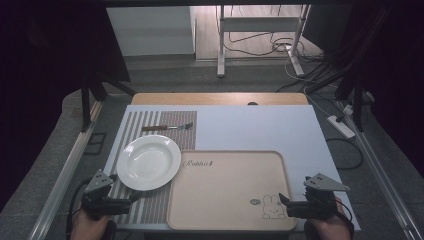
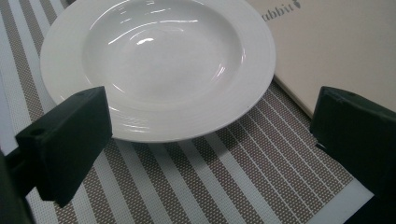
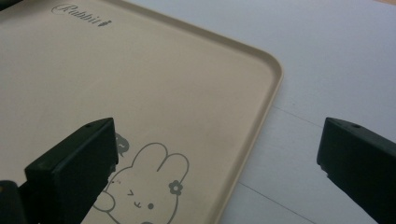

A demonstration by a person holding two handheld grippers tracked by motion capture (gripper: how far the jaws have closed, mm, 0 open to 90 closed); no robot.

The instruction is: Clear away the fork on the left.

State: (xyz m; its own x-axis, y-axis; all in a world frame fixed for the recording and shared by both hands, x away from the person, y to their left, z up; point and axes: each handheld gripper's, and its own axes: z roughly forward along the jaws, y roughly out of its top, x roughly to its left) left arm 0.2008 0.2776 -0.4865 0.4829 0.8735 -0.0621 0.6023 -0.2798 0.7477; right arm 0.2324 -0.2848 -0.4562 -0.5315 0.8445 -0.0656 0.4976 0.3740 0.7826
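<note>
Left tool [image 1: 131, 198] low at the near left corner of the surface [image 1: 260, 130], jaws spread wide with nothing between them; under it the striped placemat [image 1: 150, 207]; just ahead of its jaws, apart from them, the white plate [image 1: 148, 162], resting on the placemat and not touched; in the left gripper view the plate [image 2: 159, 65] sits beyond the two jaws, its near rim roughly level with the tip of the jaw at that view's left; stripes of the placemat [image 2: 210, 182] run through the gap between the jaws.

Right tool [image 1: 285, 200] low at the near right, jaws likewise wide and holding nothing; its tips stand over the near right corner of the beige tray [image 1: 225, 200], by the printed rabbit [image 1: 273, 207]; in the right gripper view the jaw at that view's left hangs over the tray [image 3: 140, 84] beside the rabbit [image 3: 149, 186], the other jaw over the bare surface [image 3: 336, 60] outside the tray's rim; whether a jaw touches the tray I cannot tell.

Far ahead of the left tool, beyond the plate, a fork [image 1: 167, 128] lies flat across the far end of the placemat, well apart from both tools; tray just beside the plate, toward the right tool.
</note>
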